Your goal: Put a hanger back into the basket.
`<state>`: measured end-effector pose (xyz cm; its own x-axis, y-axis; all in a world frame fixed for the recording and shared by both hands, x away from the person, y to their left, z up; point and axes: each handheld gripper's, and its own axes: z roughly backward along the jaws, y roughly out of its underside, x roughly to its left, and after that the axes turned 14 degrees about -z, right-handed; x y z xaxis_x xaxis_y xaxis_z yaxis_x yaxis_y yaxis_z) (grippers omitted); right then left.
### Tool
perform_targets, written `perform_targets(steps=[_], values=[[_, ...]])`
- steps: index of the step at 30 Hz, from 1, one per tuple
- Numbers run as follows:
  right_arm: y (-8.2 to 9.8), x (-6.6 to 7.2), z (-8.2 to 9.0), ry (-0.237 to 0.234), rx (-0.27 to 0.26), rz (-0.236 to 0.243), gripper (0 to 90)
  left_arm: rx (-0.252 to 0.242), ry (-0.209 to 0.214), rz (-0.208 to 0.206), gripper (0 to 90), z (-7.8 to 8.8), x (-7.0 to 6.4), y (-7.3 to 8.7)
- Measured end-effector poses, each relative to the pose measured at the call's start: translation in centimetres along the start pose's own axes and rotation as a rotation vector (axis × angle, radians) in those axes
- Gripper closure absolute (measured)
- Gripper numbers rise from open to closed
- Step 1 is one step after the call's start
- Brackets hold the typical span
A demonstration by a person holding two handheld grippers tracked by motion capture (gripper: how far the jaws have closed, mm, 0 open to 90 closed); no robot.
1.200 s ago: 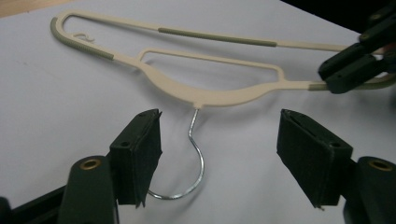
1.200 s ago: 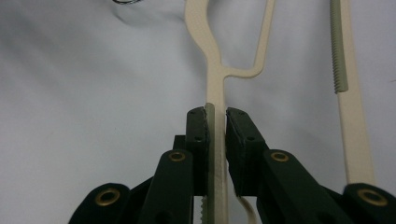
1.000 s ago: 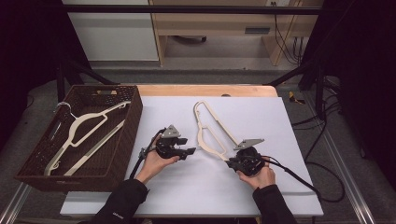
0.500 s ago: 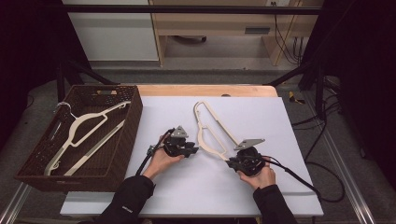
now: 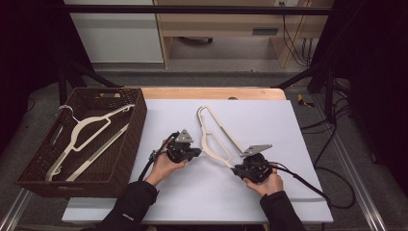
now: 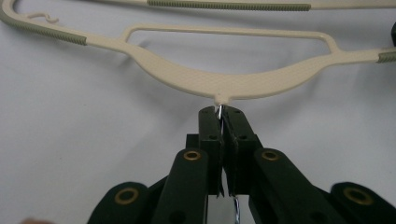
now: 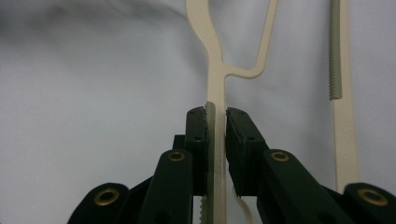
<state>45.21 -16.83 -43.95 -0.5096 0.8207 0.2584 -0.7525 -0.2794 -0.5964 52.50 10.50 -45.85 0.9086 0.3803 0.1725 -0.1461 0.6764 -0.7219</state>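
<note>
A cream hanger (image 5: 219, 137) lies flat on the white table (image 5: 288, 125), near its middle, with its long axis running from the far middle of the table down toward the person's right hand. Its curved neck side faces the person's left, and its metal hook (image 6: 218, 111) points that way too. The left gripper (image 5: 195, 153) has just been closing, and its jaws now pinch that thin hook right where it leaves the neck of the hanger. The right gripper (image 5: 236, 169) is pressed onto the near arm of the hanger, gripping the ribbed part close to its end. At the left edge of the table stands a dark woven basket (image 5: 137, 113). In it lies a second cream hanger (image 5: 89, 139), stretched from the near left corner toward the far right corner.
</note>
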Motion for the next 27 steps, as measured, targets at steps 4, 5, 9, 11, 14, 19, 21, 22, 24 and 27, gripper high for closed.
perform_targets(steps=[4, 5, 9, 11, 14, 19, 21, 22, 24, 27], values=[[0.4, 0.3, -0.3, 0.007, 0.017, -0.018, 79.5, 0.034, -0.002, -0.004, 86.7, 0.3, -0.6, -0.2], [0.6, 0.2, -0.3, -0.003, 0.014, 0.004, 79.5, 0.043, 0.004, -0.002, 86.8, 0.4, -0.6, -0.3], [0.9, 0.5, -0.2, -0.010, 0.011, -0.004, 79.3, 0.063, 0.009, 0.030, 86.9, 0.9, -0.9, -0.3], [1.0, 0.6, -0.3, -0.012, 0.014, 0.006, 79.0, 0.079, -0.001, 0.035, 87.0, 1.2, -1.3, -0.5], [1.2, 0.6, -0.7, -0.022, 0.001, 0.050, 77.8, 0.103, -0.004, 0.034, 87.0, 1.6, -1.8, -0.6], [0.9, 0.8, 0.1, -0.055, -0.063, 0.068, 65.2, 0.120, -0.006, 0.040, 87.0, 2.1, -2.6, -0.8], [0.7, 0.9, 0.3, -0.067, -0.118, 0.089, 57.1, 0.118, -0.008, 0.043, 87.0, 2.3, -2.8, -0.8], [0.5, 1.1, 0.4, -0.065, -0.138, 0.091, 54.4, 0.117, -0.009, 0.047, 87.0, 2.3, -2.9, -0.8], [0.1, 1.7, 0.4, -0.064, -0.183, 0.110, 45.8, 0.119, -0.009, 0.050, 87.0, 2.4, -3.0, -0.8], [-0.7, 2.6, 0.1, -0.066, -0.215, 0.129, 41.2, 0.116, -0.004, 0.065, 87.0, 2.4, -3.3, -0.6]])
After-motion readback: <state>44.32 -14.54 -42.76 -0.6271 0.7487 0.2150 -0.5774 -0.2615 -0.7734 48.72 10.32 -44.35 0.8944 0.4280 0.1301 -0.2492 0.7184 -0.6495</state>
